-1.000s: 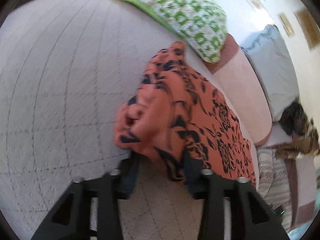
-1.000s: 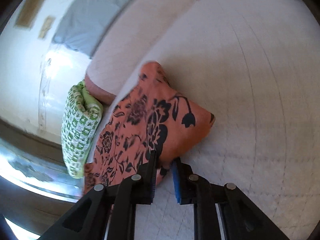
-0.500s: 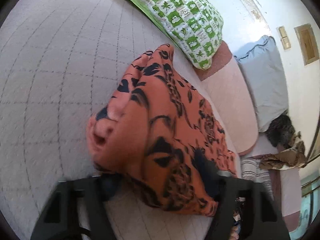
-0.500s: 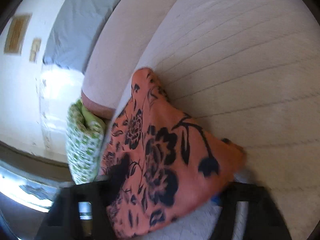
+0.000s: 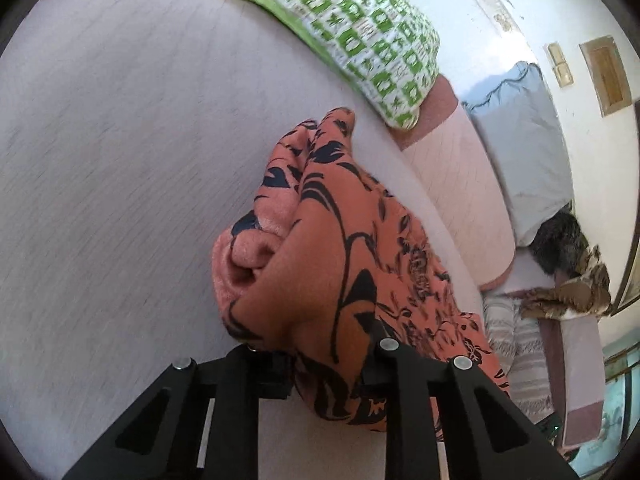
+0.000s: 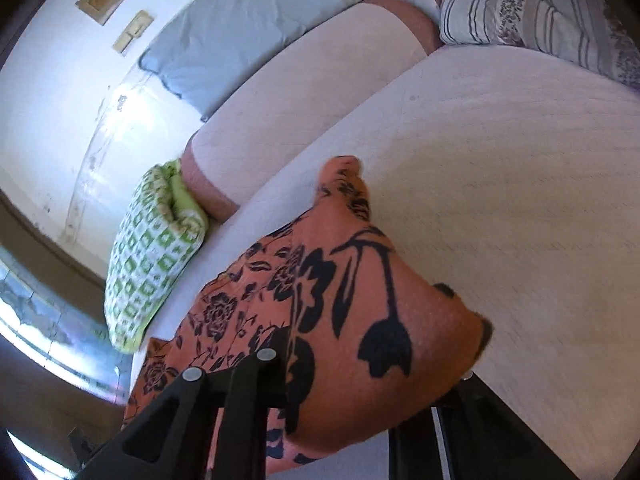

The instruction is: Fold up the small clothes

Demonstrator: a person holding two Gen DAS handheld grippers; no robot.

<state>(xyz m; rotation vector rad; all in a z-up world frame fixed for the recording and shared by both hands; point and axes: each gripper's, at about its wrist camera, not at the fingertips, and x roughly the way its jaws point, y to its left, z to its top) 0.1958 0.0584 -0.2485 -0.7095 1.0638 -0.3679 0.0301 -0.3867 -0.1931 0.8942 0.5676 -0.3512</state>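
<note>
An orange garment with a black flower print [image 5: 340, 240] lies bunched on a pale quilted bed surface [image 5: 120, 160]. My left gripper [image 5: 326, 364] is at its near end; the jaws are closing, and a thick fold of the fabric sits squeezed between them and spills over the fingertips. In the right wrist view the same garment [image 6: 340, 280] drapes over my right gripper [image 6: 368, 380]. Its jaws are closing too, with the cloth's corner between them and hiding the pads. The garment's far tip [image 6: 344, 168] rests on the bed [image 6: 520, 200].
A green-and-white patterned pillow [image 5: 360, 28] lies just beyond the garment, beside a pink bolster [image 5: 460, 188] and a blue-grey pillow [image 5: 524, 148]. Striped bedding [image 5: 516, 340], a dark furry shape [image 5: 560, 240] and a brown crumpled cloth [image 5: 568, 292] lie at the right.
Both grippers pushed into the garment's near edge and closed on it. The fabric now bulges over the fingers and sits higher. The right wrist view has rolled.
</note>
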